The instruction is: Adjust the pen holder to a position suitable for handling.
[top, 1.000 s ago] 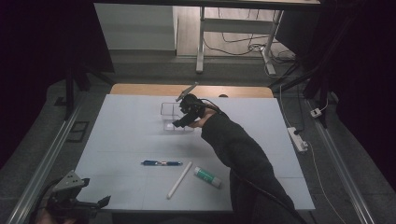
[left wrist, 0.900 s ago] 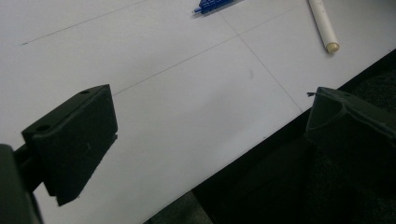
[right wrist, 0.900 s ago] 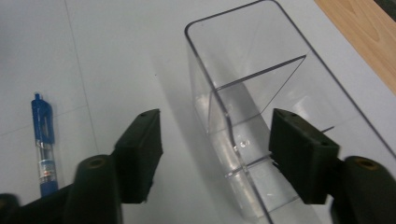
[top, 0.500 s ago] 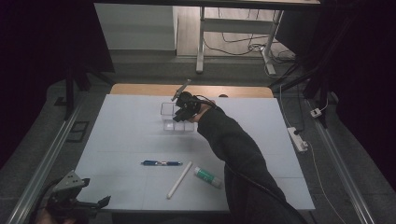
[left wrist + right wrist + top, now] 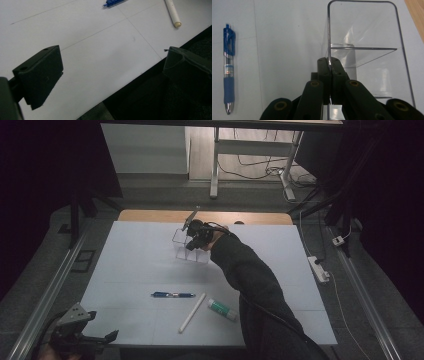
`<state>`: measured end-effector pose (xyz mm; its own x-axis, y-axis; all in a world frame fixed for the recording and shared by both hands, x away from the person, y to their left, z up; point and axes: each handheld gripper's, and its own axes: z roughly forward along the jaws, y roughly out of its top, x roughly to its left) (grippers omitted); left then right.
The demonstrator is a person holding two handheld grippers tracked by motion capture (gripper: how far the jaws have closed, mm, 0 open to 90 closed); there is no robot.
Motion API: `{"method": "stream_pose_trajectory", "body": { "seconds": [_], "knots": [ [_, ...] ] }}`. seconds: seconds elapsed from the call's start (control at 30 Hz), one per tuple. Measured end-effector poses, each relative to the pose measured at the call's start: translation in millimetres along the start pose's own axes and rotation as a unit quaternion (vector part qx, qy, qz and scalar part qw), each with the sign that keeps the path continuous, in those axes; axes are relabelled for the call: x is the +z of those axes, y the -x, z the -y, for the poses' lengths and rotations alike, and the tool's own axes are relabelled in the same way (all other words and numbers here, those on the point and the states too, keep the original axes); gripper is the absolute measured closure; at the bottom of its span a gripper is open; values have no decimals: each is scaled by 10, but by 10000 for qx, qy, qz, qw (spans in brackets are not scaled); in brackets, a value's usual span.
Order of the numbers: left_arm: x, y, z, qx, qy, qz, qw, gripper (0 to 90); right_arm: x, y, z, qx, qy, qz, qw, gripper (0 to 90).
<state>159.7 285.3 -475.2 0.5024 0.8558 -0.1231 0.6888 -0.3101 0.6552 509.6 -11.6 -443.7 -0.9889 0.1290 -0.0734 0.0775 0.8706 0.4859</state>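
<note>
Two black jaws of the right tool [image 5: 329, 62] have just been closing and now pinch the thin wall of the clear acrylic organiser [image 5: 364, 47], which stands at the far middle of the white worktop [image 5: 125, 270]; I'd judge it ready to be lifted or dragged. Left tool [image 5: 110, 72] hangs released over the near corner. Blue pen [image 5: 228, 67], white marker [image 5: 192, 312] and glue stick [image 5: 222, 310] lie nearer; their labels are too small to read

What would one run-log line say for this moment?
right gripper: shut on clear box wall, just closed | left gripper: open | blue pen: on table
</note>
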Motion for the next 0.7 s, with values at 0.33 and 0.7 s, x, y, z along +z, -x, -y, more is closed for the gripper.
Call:
{"method": "stream_pose_trajectory", "body": {
  "seconds": [0.33, 0.7],
  "knots": [
    [-1, 2, 2, 2, 2, -2, 10000, 30, -153, -66, -10, -194, -32, -105, 9998, 889],
    [6, 3, -4, -13, -15, 5, 10000, 31, -521, -262, 143, -422, -63, -166, 9989, 889]
  ]
}}
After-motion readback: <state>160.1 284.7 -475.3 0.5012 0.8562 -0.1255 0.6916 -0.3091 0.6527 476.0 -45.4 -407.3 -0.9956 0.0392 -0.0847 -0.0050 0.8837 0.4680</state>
